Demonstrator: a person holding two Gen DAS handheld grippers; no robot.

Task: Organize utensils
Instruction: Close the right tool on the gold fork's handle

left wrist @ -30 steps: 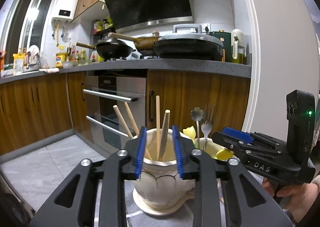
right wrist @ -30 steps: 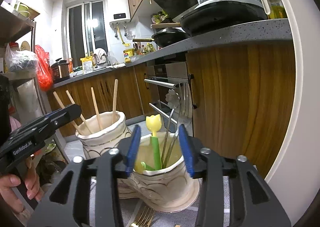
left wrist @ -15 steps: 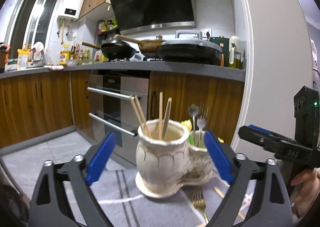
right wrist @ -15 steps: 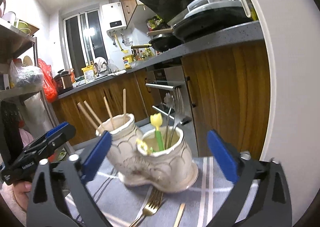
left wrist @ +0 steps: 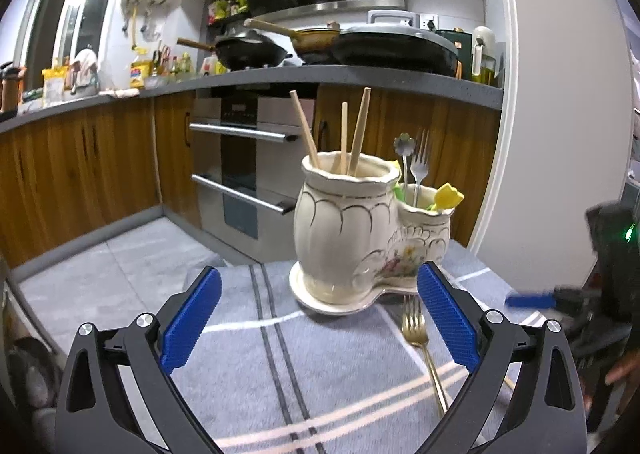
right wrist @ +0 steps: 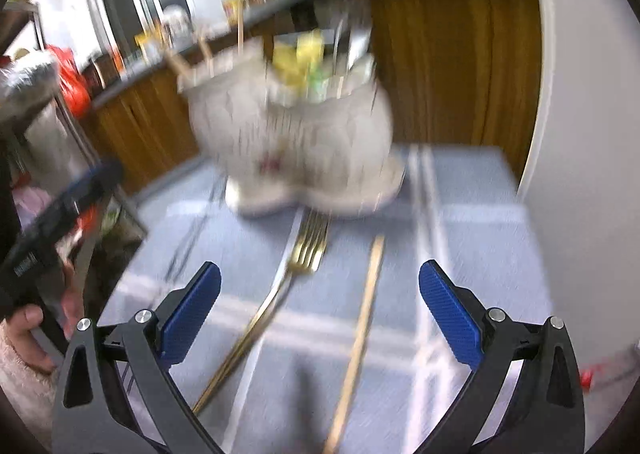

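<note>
A cream ceramic twin-pot holder (left wrist: pixel 360 230) stands on the striped cloth, blurred in the right wrist view (right wrist: pixel 304 142). Wooden chopsticks (left wrist: pixel 352 134) stick out of its taller pot. A steel fork and flower-handled spoon (left wrist: pixel 416 162) stand in the lower pot beside a yellow tulip-tipped utensil (left wrist: pixel 448 194). In front of the holder a gold fork (left wrist: pixel 414 322) (right wrist: pixel 310 242) lies flat on the cloth, with a single chopstick (right wrist: pixel 360 330) to its right. My left gripper (left wrist: pixel 320 318) faces the holder, its jaws opening wide with nothing between them. My right gripper (right wrist: pixel 320 314) is open above the fork and chopstick, touching neither.
The grey-blue striped cloth (left wrist: pixel 240 354) covers a small table that ends just behind the holder. Beyond are wooden cabinets, an oven (left wrist: pixel 244 174) and a counter with pans. A white wall (right wrist: pixel 580 134) stands close on the right. A hand (right wrist: pixel 24 334) holds the other gripper at the left.
Both grippers went from nearly closed to wide open and drew back from the holder. The right one tipped down, so the gold fork and the loose chopstick on the cloth came into view.
</note>
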